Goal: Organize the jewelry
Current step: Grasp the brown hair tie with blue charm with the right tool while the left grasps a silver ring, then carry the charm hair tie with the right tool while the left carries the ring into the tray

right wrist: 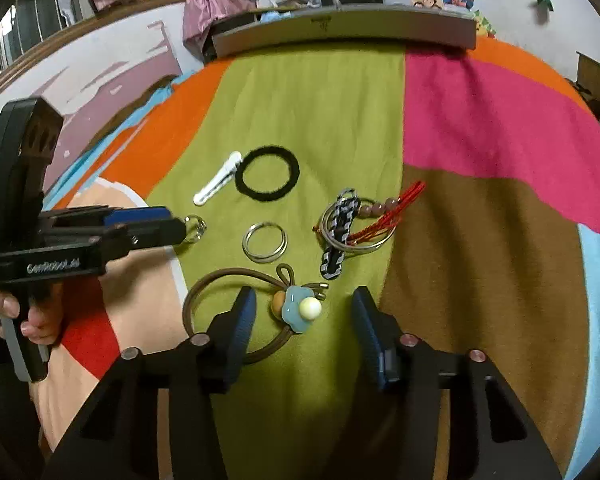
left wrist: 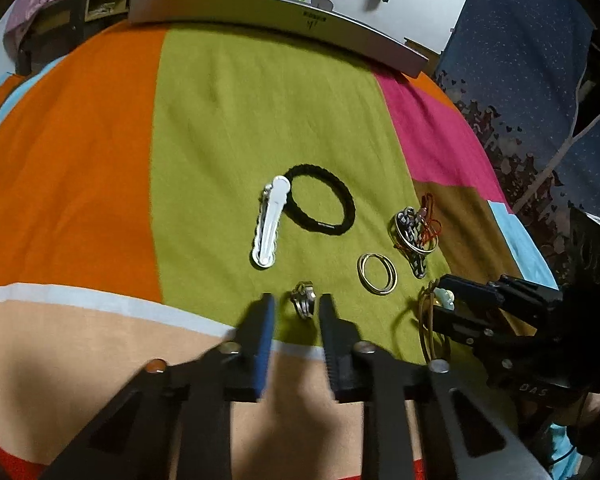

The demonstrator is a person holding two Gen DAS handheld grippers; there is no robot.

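Note:
Jewelry lies on a patchwork cloth. My left gripper is open, its fingers either side of a small silver ring, also seen in the right wrist view. My right gripper is open around the blue flower charm of a brown hair tie. Further off lie a white hair clip, a black hair band, a pair of gold hoops, and a tangle of bangles, a checkered strap and red cord.
A grey bar-shaped tray stands at the cloth's far edge. Blue patterned fabric hangs at the right. The left gripper's body sits at the left of the right wrist view.

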